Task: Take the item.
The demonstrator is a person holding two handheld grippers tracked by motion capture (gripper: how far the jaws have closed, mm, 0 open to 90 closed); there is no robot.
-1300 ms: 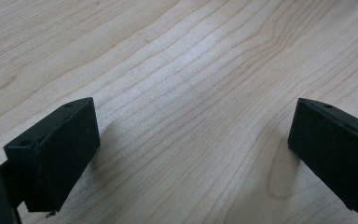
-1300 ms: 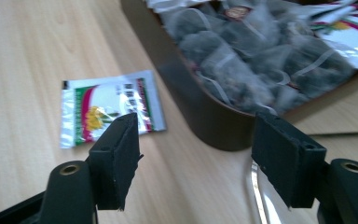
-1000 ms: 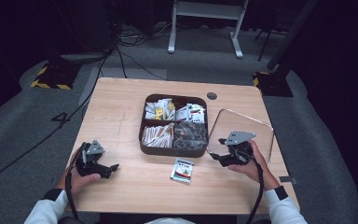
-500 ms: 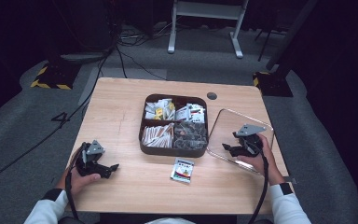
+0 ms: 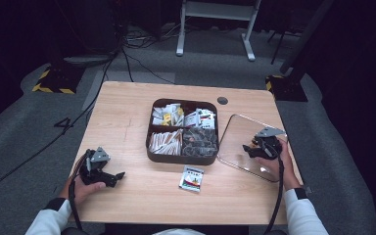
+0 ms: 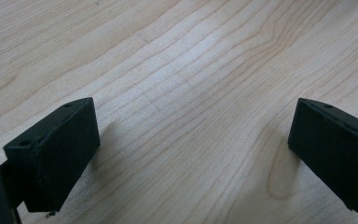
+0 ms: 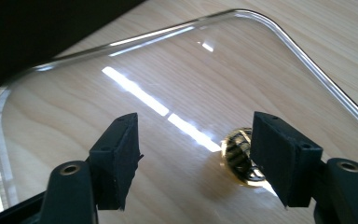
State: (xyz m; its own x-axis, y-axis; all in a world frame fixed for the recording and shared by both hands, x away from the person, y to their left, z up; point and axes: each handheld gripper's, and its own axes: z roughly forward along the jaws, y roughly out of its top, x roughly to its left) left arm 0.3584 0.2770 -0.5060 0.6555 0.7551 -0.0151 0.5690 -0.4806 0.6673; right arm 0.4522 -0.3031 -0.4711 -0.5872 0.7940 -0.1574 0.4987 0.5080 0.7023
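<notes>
A dark brown compartment box (image 5: 183,157) stands mid-table, holding sachets and packets in its sections. To its right a clear lid (image 5: 235,137) lies flat on the wood. My right gripper (image 5: 249,148) hovers over that lid, open. In the right gripper view the jaws (image 7: 196,149) straddle the clear lid (image 7: 121,79), and its small gold knob (image 7: 237,156) sits just inside the right jaw. My left gripper (image 5: 116,176) rests near the front left of the table, open. In the left gripper view its jaws (image 6: 191,140) are spread wide over bare wood.
One loose sachet (image 5: 192,177) lies on the wooden table (image 5: 127,112) in front of the box. A round dark grommet (image 5: 222,101) is set in the far right of the tabletop. Cables and a white stand occupy the floor beyond.
My right gripper has shifted right and slightly farther away across the clear lid, toward its knob. The left gripper and the box have stayed put.
</notes>
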